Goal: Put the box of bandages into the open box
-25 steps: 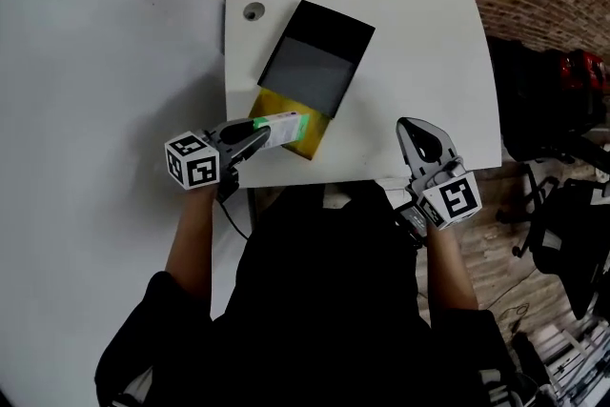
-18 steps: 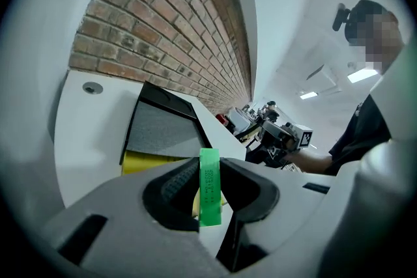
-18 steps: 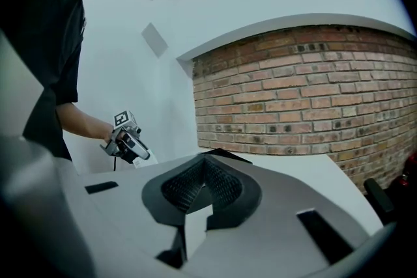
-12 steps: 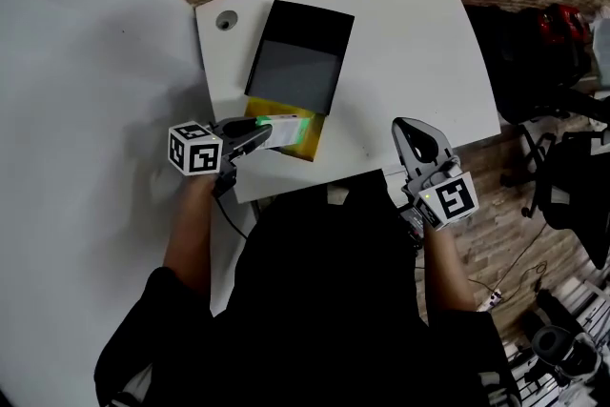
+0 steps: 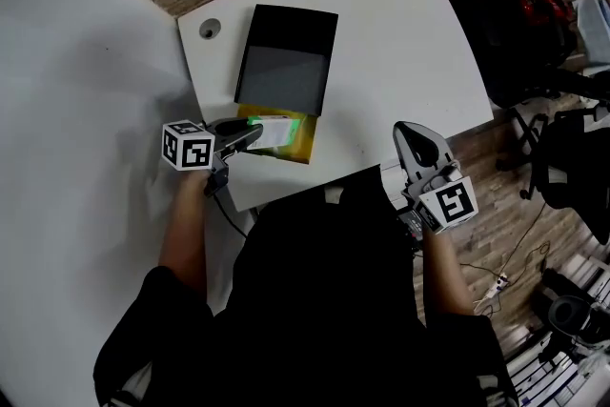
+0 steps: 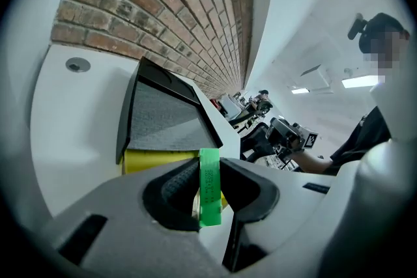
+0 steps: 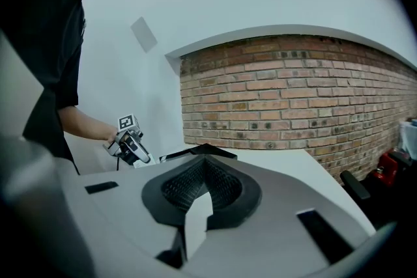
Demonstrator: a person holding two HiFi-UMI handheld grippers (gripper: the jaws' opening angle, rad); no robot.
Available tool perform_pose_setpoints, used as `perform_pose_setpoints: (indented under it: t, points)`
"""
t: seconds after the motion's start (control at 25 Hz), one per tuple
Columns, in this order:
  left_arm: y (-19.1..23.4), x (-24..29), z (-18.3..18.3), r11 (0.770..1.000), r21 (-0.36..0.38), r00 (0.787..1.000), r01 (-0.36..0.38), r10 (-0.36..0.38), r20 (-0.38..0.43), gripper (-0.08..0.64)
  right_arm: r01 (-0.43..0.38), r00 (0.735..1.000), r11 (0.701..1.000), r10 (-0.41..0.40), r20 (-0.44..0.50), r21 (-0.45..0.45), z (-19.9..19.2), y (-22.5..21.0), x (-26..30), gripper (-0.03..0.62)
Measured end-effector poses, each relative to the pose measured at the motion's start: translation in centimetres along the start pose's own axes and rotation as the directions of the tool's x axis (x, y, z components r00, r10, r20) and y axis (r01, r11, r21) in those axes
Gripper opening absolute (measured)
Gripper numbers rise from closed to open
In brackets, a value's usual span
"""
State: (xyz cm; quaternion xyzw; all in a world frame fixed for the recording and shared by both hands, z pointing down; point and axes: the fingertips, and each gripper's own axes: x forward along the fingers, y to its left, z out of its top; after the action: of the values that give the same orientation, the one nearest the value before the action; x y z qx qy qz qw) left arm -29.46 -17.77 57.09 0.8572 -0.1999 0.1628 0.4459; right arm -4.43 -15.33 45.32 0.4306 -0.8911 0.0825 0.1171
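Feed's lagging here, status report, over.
Left tongs shut on bandage box, at yellow open box. Right tongs shut, empty, near table edge. Nothing in the way.

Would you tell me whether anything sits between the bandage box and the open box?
Nothing visible does: the left hand-held gripper holds the bandage box right at the yellow open box, its black lid folded back.
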Motion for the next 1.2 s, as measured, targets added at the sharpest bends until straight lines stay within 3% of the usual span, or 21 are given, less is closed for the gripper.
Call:
perform_pose_setpoints:
  t: [0.32,0.6,0.88,1.04,1.2]
  points:
    - [1.1,1.4,-0.7,0.992,-0.1,0.996,0.081,-0.084,-0.034,0.094,0.012,1.0,1.0,-0.012,0.008,0.001,0.2,0.6,0.5,0.006]
    - [3.4,1.6,-1.2,0.997,-0.072,0.995,-0.01,0.002,-0.104,0.095,0.01,1.0,1.0,-0.01,-0.003,-0.002,0.0,1.1,1.2,0.006]
    - [3.2,1.6,-1.2,0.993,0.067,0.986,-0.101,0.109,-0.124,0.114,0.0,1.0,1.0,0.0,-0.006,-0.005,0.2,1.3,1.9,0.006]
    - [3.9,1.4,-1.1,0.966,0.174,0.971,-0.192,0.213,-0.111,0.135,-0.008,1.0,1.0,0.008,-0.007,-0.005,0.2,1.5,2.3,0.006]
    - [4.0,1.5,-1.0,0.945,0.233,0.96,-0.232,0.261,-0.102,0.141,-0.013,1.0,1.0,0.013,-0.006,-0.005,0.3,1.5,2.4,0.006]
